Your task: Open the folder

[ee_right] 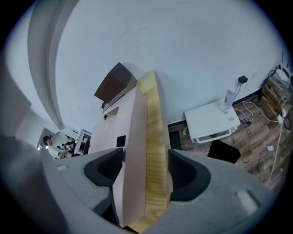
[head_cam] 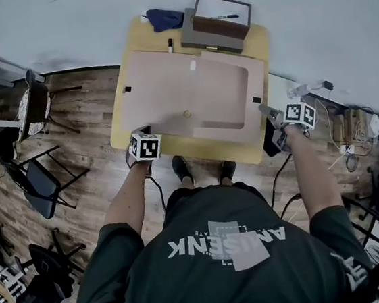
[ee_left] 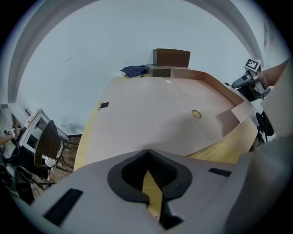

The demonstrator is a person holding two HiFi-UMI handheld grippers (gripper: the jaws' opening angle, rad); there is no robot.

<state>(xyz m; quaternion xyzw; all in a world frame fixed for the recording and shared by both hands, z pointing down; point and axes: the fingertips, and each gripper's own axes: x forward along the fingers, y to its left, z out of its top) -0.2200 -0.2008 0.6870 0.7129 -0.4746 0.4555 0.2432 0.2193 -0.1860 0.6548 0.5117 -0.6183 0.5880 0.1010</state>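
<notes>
A pale pink folder (head_cam: 183, 97) lies flat and closed on the wooden table (head_cam: 137, 34), with a small round clasp (head_cam: 187, 114) near its front. My left gripper (head_cam: 145, 132) sits at the folder's near left corner. In the left gripper view the folder (ee_left: 151, 114) runs into the jaw tips of that gripper (ee_left: 147, 151), which are shut on its edge. My right gripper (head_cam: 266, 110) is at the table's right side. There its jaws (ee_right: 145, 169) close over the folder's right edge (ee_right: 130, 137) and the table edge (ee_right: 153, 137) together.
A brown box (head_cam: 218, 18) with a pen, a blue cloth (head_cam: 164, 18) and a marker (head_cam: 170, 46) lie at the table's far end. Chairs (head_cam: 39, 178) stand to the left. Cables and devices (head_cam: 356, 125) crowd the floor at the right, by a white box (ee_right: 210, 121).
</notes>
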